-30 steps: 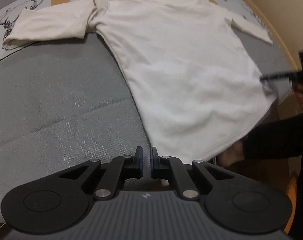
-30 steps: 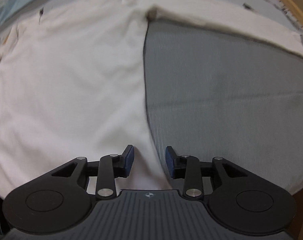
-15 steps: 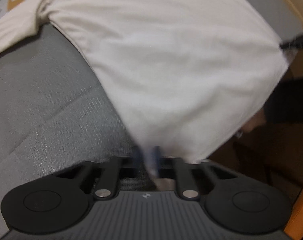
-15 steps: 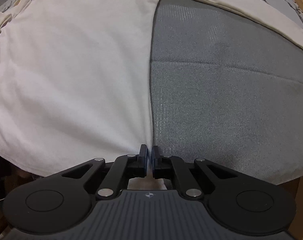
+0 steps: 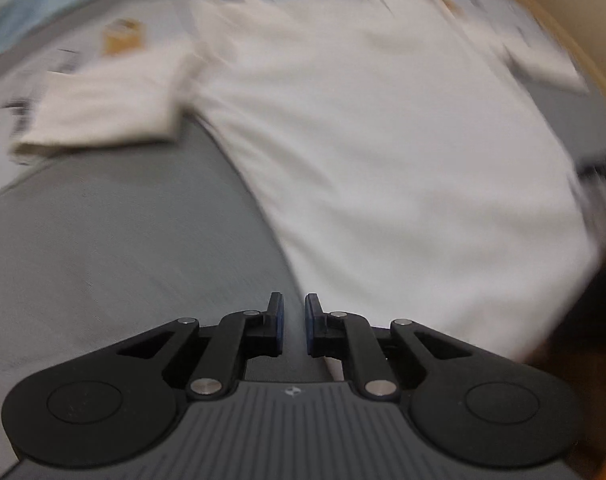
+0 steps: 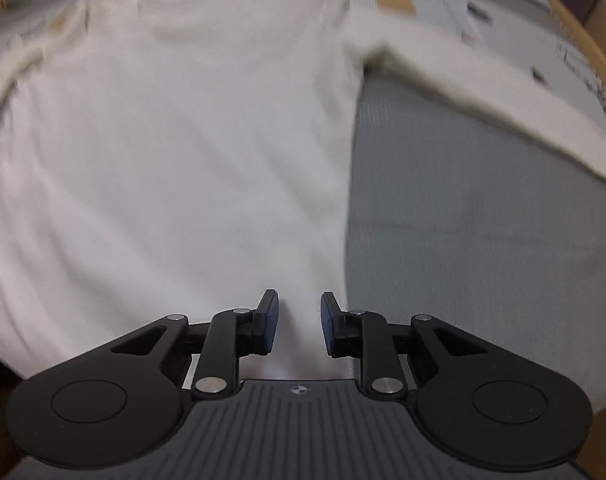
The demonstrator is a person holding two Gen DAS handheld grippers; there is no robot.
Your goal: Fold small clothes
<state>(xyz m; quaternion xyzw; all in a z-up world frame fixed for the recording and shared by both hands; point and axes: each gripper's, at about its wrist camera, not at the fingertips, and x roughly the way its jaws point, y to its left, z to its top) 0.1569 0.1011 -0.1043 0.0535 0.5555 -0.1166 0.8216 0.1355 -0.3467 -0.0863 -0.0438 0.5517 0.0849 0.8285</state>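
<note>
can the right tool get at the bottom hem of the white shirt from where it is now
Probably yes: the right tool sits right over the white shirt's lower edge, its jaws opening with cloth between them, and nothing blocks it.

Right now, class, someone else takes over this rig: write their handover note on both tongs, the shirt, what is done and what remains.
Left tongs: opening, nothing between the pads, at the hem's left corner.
Right tongs: opening, hem fabric between the pads, not pinched.
Cream long-sleeved cotton shirt: spread flat on the grey fabric surface, both sleeves out sideways.
Done: shirt laid out.
Left: every fold, sleeves and body.
</note>
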